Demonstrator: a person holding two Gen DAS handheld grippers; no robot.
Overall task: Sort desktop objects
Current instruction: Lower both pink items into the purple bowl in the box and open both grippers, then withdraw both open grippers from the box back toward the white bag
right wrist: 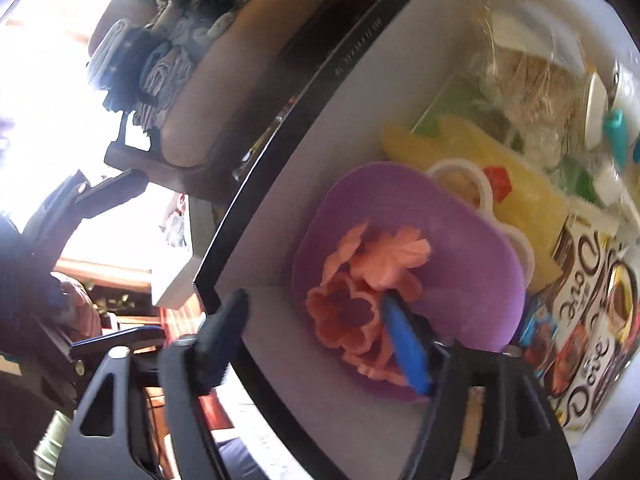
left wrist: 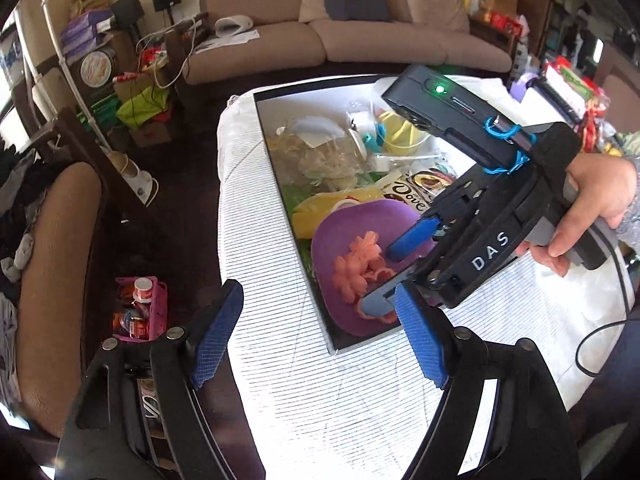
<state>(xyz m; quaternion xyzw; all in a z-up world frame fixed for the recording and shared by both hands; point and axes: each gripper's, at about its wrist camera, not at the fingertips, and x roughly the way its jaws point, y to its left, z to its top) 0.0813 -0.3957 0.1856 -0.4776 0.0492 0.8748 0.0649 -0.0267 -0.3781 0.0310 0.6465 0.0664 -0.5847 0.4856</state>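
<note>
Coral-pink flower-shaped pieces (right wrist: 360, 304) lie in a purple bowl (right wrist: 460, 240), near end of the box (left wrist: 276, 168). They look like thin soft plastic or silicone, some just open outlines: light, bendy, likely to slip or fold if pinched hard. Best hold, in my view: across a petal edge or through an open outline, gentle squeeze. Bowl itself looks light and smooth; its rim is the only obvious place to grip.

Right gripper (right wrist: 320, 336): fingers spread wide, nothing between them. One blue pad is down inside the bowl next to the pink pieces, other finger outside the box wall. Can't tell whether the pad touches a piece.

Left gripper (left wrist: 320, 336): wide open too, holding nothing, over the striped cloth (left wrist: 340, 400) short of the box.

Box contents, far side: yellow packet (right wrist: 520, 184), small white tub, chocolate wrappers (right wrist: 592, 320), clear bag w/ straw-like filling (right wrist: 532, 76), teal bits, yellow bowl (left wrist: 400, 136). Crowded; items overlap. Pink basket (left wrist: 140, 308) w/ bottles sits beside the table, lower down.
</note>
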